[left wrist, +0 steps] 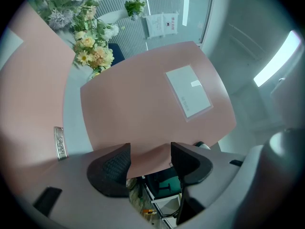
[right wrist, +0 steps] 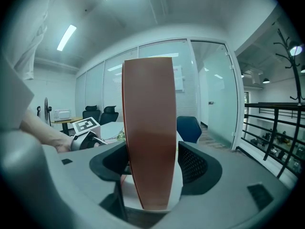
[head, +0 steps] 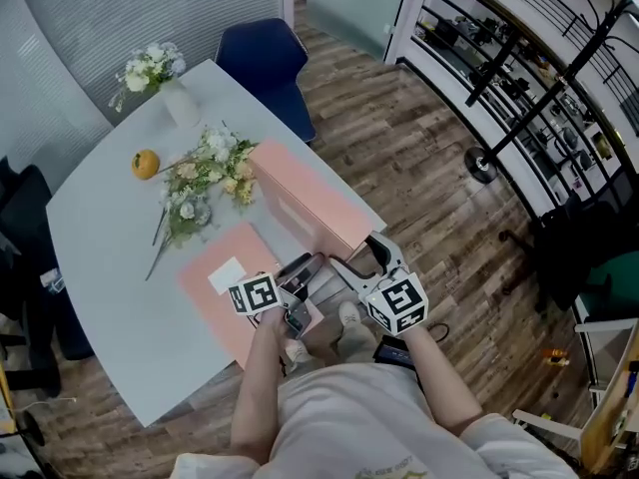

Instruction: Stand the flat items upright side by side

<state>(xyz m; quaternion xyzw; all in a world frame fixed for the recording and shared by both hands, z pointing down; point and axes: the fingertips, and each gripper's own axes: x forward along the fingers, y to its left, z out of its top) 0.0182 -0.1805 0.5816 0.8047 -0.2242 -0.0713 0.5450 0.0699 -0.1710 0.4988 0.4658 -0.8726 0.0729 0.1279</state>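
A thick pink file box (head: 300,188) stands on edge on the white table (head: 110,257). My right gripper (head: 355,251) is shut on its near end, and in the right gripper view its narrow side (right wrist: 147,128) fills the gap between the pads (right wrist: 193,163). A second pink folder (head: 215,287) with a white label lies flat by the near table edge. My left gripper (head: 312,265) sits beside it, close to the right one. In the left gripper view a pink face with a white label (left wrist: 152,109) tilts up, its corner lying between the wide jaws of that gripper (left wrist: 150,159); another pink surface (left wrist: 28,89) is at the left.
Loose artificial flowers (head: 205,173) and an orange (head: 145,164) lie beyond the flat folder. A white vase of flowers (head: 160,78) stands at the far side. A blue chair (head: 265,63) is behind the table. To the right are wooden floor and a black coat stand (head: 484,163).
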